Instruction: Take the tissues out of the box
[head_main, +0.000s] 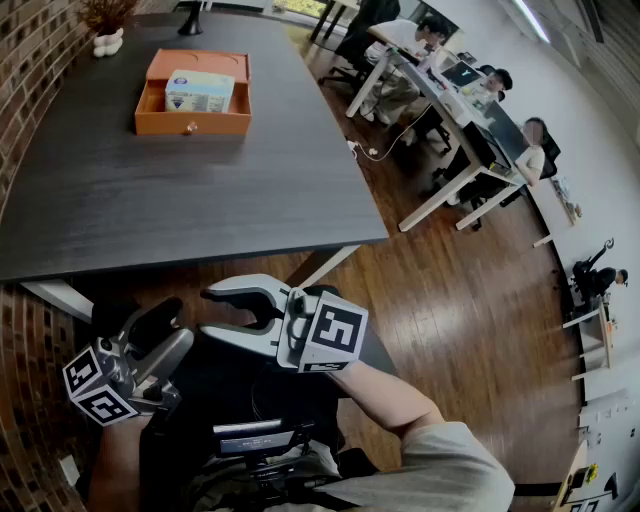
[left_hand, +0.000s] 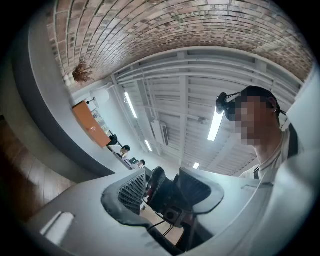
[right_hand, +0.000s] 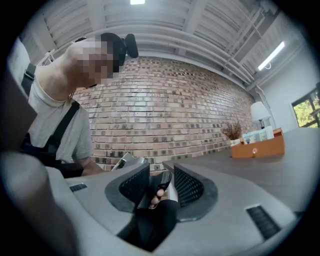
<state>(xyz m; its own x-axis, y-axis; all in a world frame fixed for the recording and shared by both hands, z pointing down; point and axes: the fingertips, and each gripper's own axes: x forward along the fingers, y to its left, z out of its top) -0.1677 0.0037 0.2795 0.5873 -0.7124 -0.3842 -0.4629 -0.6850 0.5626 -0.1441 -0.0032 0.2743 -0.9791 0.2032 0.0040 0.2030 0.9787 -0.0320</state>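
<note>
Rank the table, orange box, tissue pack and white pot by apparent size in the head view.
1. table
2. orange box
3. tissue pack, inside the box
4. white pot, though it sits farthest from the camera

Print on pale blue tissue pack (head_main: 199, 90) too small to read, dried brown plant in white pot (head_main: 106, 28) cropped by top edge

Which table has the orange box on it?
The dark table along the brick wall; the orange box sits at its far end. The white desks lack one.
</note>
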